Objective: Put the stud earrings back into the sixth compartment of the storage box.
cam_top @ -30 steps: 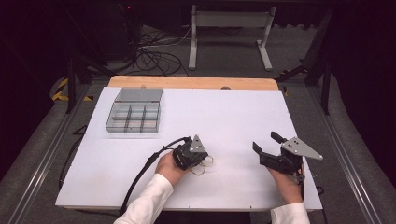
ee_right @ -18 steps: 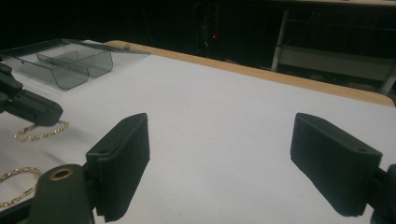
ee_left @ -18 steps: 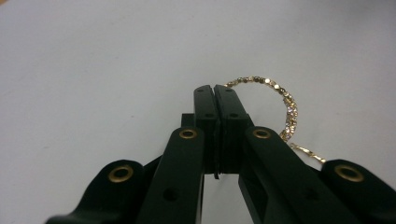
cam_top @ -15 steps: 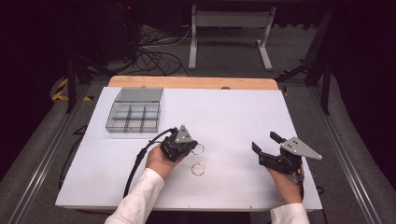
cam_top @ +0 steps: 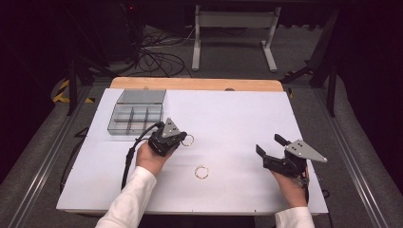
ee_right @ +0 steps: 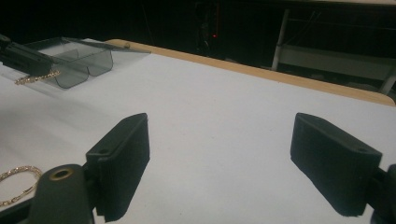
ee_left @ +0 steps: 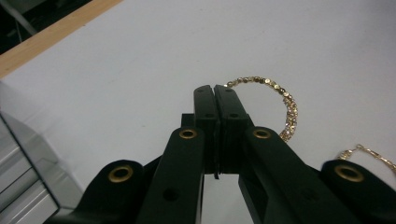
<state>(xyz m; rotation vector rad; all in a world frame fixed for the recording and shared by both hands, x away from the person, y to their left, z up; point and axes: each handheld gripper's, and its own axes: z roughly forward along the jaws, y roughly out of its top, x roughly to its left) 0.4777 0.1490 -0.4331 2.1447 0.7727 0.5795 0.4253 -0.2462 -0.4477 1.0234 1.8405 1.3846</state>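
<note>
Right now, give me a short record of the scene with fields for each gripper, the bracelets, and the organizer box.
left gripper: jaws shut on a gold bracelet, lifted off the white table
right gripper: jaws wide open, nothing between them, near the table's right side
second bracelet: lies flat on the table, between the two hands
organizer box: clear, divided into compartments, lid open, at the table's far left
held bracelet vs box: apart, bracelet to the box's right
</note>
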